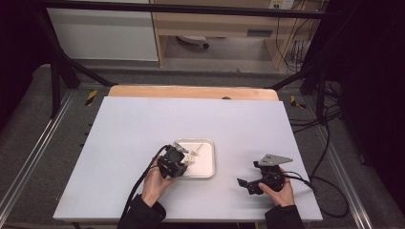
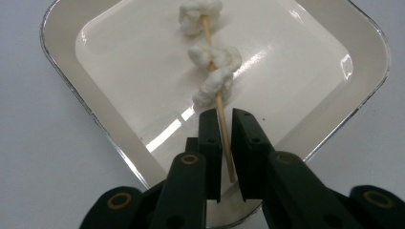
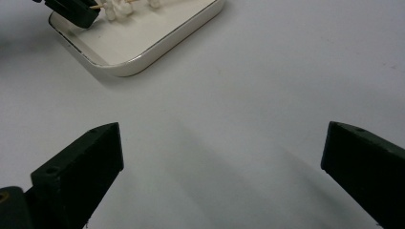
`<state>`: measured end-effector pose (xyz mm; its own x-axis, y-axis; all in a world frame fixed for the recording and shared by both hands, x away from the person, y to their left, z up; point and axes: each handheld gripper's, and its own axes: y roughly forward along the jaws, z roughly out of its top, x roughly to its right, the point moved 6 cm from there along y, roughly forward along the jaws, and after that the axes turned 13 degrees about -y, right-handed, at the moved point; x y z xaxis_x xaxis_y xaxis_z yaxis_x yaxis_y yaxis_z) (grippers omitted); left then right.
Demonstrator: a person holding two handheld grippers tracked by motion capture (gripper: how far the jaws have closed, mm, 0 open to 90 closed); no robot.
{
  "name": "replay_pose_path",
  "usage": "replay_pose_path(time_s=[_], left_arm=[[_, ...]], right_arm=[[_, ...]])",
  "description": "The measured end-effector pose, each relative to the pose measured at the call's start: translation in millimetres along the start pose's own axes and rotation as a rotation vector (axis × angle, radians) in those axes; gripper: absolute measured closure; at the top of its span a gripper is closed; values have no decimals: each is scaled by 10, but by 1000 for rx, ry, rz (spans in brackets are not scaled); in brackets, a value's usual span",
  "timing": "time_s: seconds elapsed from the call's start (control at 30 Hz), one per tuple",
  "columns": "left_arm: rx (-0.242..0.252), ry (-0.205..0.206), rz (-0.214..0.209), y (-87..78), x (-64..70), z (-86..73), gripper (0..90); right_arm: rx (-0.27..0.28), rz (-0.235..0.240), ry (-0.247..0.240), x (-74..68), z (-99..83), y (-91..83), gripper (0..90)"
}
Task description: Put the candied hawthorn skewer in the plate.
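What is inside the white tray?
A wooden skewer with three white lumps threaded on it lies in the tray, the left gripper closed around its near end. The jaws cover the tray's near corner, so anything there is hidden.

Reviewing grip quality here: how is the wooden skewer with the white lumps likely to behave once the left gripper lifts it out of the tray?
The skewer looks thin and straight, so probably stiff but easy to snap. The left gripper pinches only its bare end, so the three white lumps may make the far end droop or pivot. It looks light; the lumps seem soft and might slide. The tray likely stays put.
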<state>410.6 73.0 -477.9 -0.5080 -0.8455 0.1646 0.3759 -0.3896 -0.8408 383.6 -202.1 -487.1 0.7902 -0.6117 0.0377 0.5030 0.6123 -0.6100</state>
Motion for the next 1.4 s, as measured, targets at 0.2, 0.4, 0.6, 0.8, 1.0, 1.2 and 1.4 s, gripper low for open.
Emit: replay_pose_path(time_s=[0.2,0.4,0.6,0.8,1.0,1.2,1.4], left_arm=[[50,27,-24,-85,-28,-27,614],[120,36,-63,-254,-82,-88,407],[181,11,-90,-350,-190,-157,275],[243,-3,-62,-431,-369,-371,203],[298,-15,-90,-520,-470,-527,110],[345,-48,-120,-553,-609,-695,96],[336,-59,-109,-547,-647,-711,83]], right_arm=[[8,-2,1,3,6,-10,12],[4,-5,5,9,2,-21,12],[2,-4,6,10,-4,-16,11],[-2,-1,9,5,-7,-16,8],[-8,0,7,2,-18,-6,8],[-13,1,12,-11,-28,-1,8],[-17,7,8,-18,-33,-1,8]])
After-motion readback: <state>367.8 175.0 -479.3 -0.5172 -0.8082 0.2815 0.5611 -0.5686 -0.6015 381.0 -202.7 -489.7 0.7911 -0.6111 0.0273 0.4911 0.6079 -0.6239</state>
